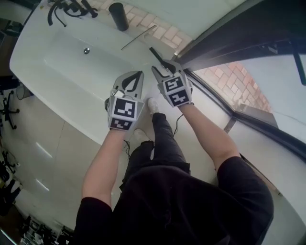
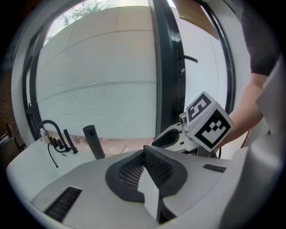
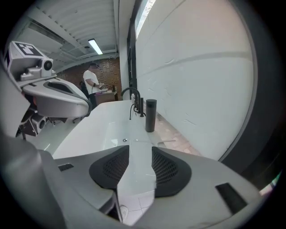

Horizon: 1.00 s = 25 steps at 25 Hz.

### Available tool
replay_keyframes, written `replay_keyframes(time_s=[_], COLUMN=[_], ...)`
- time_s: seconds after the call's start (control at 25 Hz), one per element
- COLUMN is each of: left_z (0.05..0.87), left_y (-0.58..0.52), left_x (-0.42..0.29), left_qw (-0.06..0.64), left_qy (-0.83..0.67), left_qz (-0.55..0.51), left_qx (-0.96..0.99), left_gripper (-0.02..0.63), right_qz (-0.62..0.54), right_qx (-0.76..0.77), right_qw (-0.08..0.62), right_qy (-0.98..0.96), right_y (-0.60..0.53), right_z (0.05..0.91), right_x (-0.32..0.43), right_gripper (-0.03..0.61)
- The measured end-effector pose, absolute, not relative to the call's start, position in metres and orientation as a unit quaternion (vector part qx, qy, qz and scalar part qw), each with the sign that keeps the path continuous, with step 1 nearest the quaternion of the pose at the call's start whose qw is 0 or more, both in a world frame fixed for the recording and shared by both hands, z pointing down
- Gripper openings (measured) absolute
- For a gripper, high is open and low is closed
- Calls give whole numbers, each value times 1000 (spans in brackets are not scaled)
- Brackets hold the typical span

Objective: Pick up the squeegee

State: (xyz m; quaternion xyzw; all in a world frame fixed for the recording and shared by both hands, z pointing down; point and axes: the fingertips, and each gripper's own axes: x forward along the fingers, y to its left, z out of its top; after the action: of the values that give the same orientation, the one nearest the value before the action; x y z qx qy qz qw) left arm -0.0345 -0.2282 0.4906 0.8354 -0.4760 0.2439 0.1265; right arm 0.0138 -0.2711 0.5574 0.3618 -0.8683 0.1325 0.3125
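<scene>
White basin [image 1: 62, 86] w/ black faucet [image 1: 71, 8], brick ledge [image 1: 162, 31] by window [image 1: 272, 76].

White washbasin counter [image 1: 43, 72] carries 1 black cylinder [image 1: 118, 16] and 1 black tap [image 1: 71, 8].

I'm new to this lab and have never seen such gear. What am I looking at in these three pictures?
A person holds a gripper in each hand; the marker cubes belong to them. The head view looks down from the person's head; the other two cameras ride on the grippers. Below is a white basin with a black faucet, a black cylinder and, on the tiled ledge, a thin bar, perhaps the squeegee. The left gripper has its jaws together, the right gripper has them apart; neither holds anything.
</scene>
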Motion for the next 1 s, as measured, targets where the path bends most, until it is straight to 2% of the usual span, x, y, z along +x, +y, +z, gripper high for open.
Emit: replay_keyframes(time_s=[0.48, 1.0], left_z=[614, 645], left_y=[-319, -335], left_x=[-42, -48], left_qw=[201, 232], left_qy=[-492, -501], left_qz=[274, 274], left_qx=[802, 788], left_gripper=[-12, -12], right_qz=[169, 181], right_qx=[323, 292], right_qw=[411, 446], right_qy=[-835, -827], right_y=[-365, -382], right_z=[727, 769], right_x=[11, 1], right_gripper=[181, 168])
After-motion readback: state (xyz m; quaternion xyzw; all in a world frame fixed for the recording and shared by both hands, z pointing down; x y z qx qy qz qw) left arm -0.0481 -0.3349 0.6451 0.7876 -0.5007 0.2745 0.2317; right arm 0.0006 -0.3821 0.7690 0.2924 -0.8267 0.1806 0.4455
